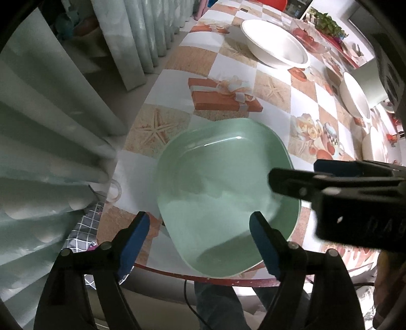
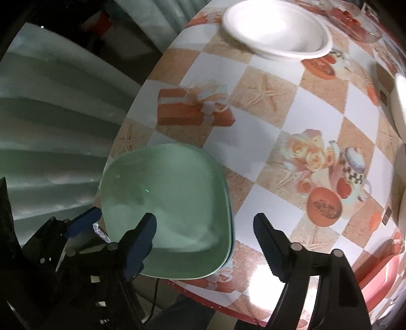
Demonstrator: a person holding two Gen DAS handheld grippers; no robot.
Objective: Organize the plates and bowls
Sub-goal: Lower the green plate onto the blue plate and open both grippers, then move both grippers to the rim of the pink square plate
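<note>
A pale green square bowl (image 1: 225, 193) sits at the near edge of the patterned table; it also shows in the right wrist view (image 2: 167, 205). My left gripper (image 1: 200, 236) is open, its blue-padded fingers straddling the bowl's near left part from above. My right gripper (image 2: 205, 236) is open beside the bowl's right rim, and it shows from the side in the left wrist view (image 1: 291, 175). A white bowl (image 1: 274, 43) stands far back, also seen in the right wrist view (image 2: 276, 28). Another white bowl (image 1: 355, 94) stands at the right.
The table (image 1: 228, 76) has a checkered cloth with a red rim at its near edge. Pale green curtains (image 1: 50, 127) hang close on the left. A glass dish with red contents (image 1: 309, 38) and a plant (image 1: 327, 22) stand at the far right.
</note>
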